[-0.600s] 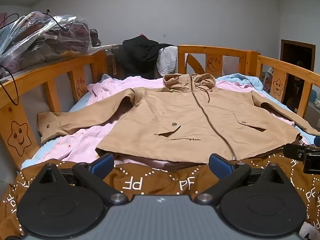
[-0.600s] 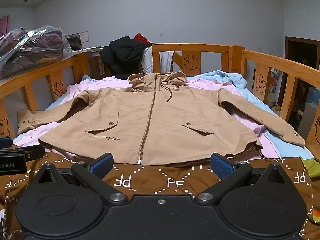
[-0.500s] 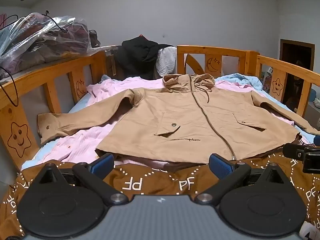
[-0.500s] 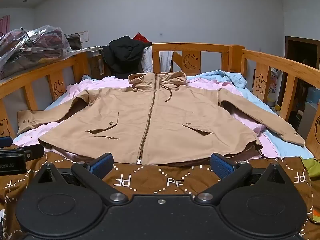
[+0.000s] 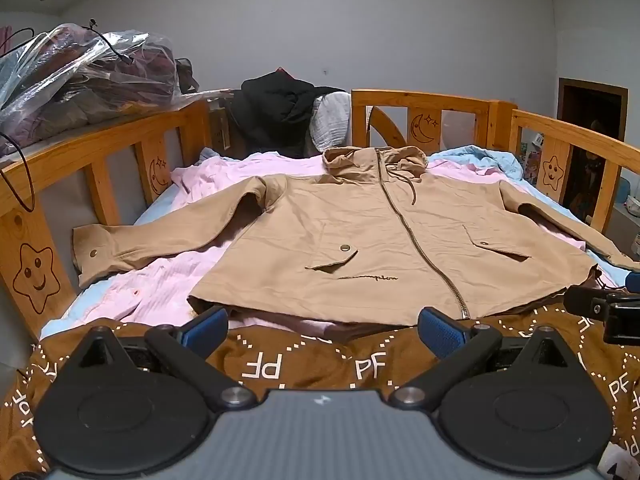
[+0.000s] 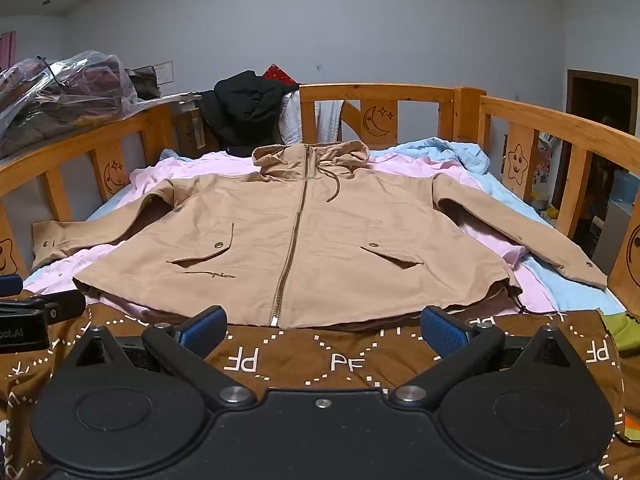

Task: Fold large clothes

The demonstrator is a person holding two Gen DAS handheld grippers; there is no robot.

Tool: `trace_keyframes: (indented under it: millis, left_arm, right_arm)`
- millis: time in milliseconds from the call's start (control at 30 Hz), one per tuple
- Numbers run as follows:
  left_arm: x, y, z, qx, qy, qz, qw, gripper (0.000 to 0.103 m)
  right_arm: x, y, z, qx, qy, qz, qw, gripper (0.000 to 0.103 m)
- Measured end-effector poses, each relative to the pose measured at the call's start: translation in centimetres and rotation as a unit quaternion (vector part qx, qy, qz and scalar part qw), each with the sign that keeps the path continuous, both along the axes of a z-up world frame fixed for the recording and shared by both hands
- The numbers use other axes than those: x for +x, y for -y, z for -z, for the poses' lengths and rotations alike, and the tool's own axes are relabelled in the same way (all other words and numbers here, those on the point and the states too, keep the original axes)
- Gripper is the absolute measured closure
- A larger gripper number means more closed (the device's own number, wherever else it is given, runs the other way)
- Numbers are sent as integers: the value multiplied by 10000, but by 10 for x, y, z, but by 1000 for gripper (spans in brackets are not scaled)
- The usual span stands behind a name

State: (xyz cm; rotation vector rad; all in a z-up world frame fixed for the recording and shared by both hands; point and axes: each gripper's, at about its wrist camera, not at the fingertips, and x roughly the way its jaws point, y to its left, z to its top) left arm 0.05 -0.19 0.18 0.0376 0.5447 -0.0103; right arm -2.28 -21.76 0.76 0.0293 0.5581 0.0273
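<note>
One tan hooded jacket [image 5: 360,240] lies front-up on the bed [image 6: 536,120], hood at twelve o'clock, hem at six, long axis running straight away from both tongs. The left tongs [image 5: 324,326] and right tongs [image 6: 324,326] gape wide, holding nothing, just short of the hem. Two sleeves spread toward nine and three; each hand looks nearer its own.

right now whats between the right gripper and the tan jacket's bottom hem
Only a strip of the brown PF-print blanket lies between the open right gripper and the tan jacket; the right wrist view shows it.
</note>
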Motion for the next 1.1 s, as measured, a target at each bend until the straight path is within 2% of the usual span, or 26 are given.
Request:
trace_keyframes:
  millis: [1100]
  left_arm:
    - [0, -2, 1, 6, -3, 11, 10000, 0]
  right_arm:
    - [-1, 3, 2, 20, -23, 3, 10000, 0]
